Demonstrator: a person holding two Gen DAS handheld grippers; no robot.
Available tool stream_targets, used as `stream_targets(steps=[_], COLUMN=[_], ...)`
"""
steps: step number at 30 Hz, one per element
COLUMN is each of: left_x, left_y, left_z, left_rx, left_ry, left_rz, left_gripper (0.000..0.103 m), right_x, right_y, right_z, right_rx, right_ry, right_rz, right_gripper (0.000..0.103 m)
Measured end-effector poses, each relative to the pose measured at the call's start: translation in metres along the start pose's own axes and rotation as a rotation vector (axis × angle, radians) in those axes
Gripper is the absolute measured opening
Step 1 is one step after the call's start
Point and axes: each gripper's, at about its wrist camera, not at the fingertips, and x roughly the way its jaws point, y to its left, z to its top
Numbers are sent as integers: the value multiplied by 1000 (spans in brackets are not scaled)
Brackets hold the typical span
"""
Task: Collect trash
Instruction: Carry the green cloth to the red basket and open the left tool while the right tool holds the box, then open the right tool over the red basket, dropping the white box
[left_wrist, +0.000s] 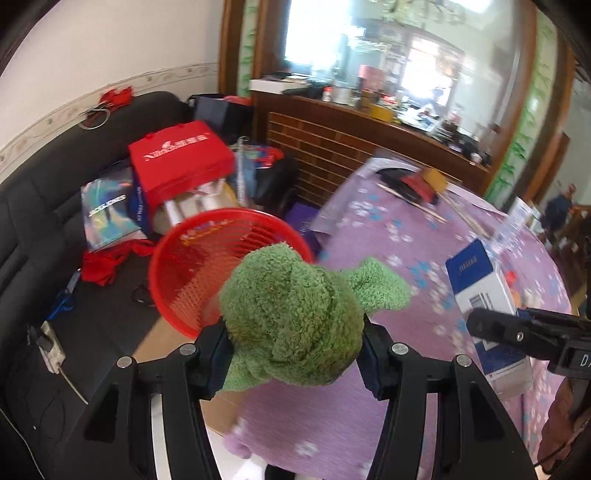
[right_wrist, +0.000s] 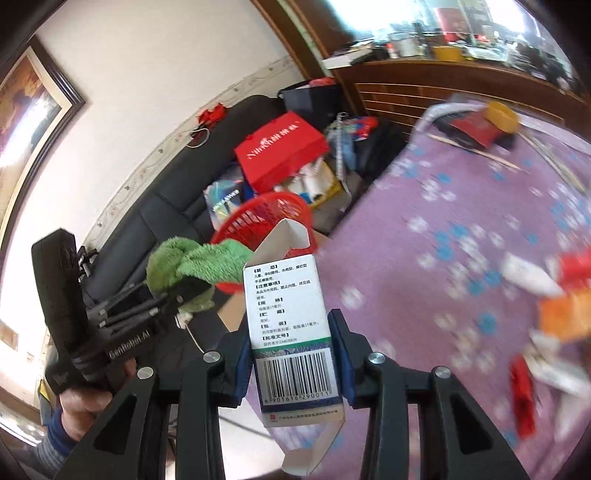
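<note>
Trash is in both of your hands, carried toward the red slatted plastic basket (left_wrist: 207, 266) beside the purple flowered surface (left_wrist: 388, 236). Your left tongs (left_wrist: 295, 354) are clamped on a crumpled green fluffy cloth (left_wrist: 291, 314), jaws about half apart, just short of the basket rim. Your right tongs (right_wrist: 295, 354) pinch a white and blue cardboard medicine box (right_wrist: 291, 332), jaws fairly narrow. Next, each load likely needs to be over the basket's mouth before you let go.

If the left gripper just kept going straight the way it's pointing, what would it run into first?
Probably the red basket: it sits right beyond the green cloth clamped in the left gripper, though depth is hard to judge.
</note>
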Motion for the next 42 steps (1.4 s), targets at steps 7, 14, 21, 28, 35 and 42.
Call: stream_targets(steps=[7, 14, 21, 28, 35, 42], left_x=[40, 74, 84, 64, 48, 43], left_y=[43, 65, 75, 63, -26, -133], left_z=[26, 45, 46, 41, 13, -20], left_rx=[18, 45, 56, 67, 242, 440], left_ry=[46, 67, 63, 34, 61, 115], left_rz=[26, 8, -1, -89, -304, -458], left_gripper=[56, 64, 77, 77, 77, 77], right_x=[65, 116, 149, 110, 28, -71], right_y=[26, 30, 32, 21, -18, -86], right_z=[55, 89, 108, 88, 8, -75], right_rx=[28, 90, 131, 164, 264, 465], right_ry=[1, 13, 20, -16, -71, -159], right_rz=[9, -1, -2, -4, -131, -277], right_gripper=[43, 43, 74, 74, 74, 74])
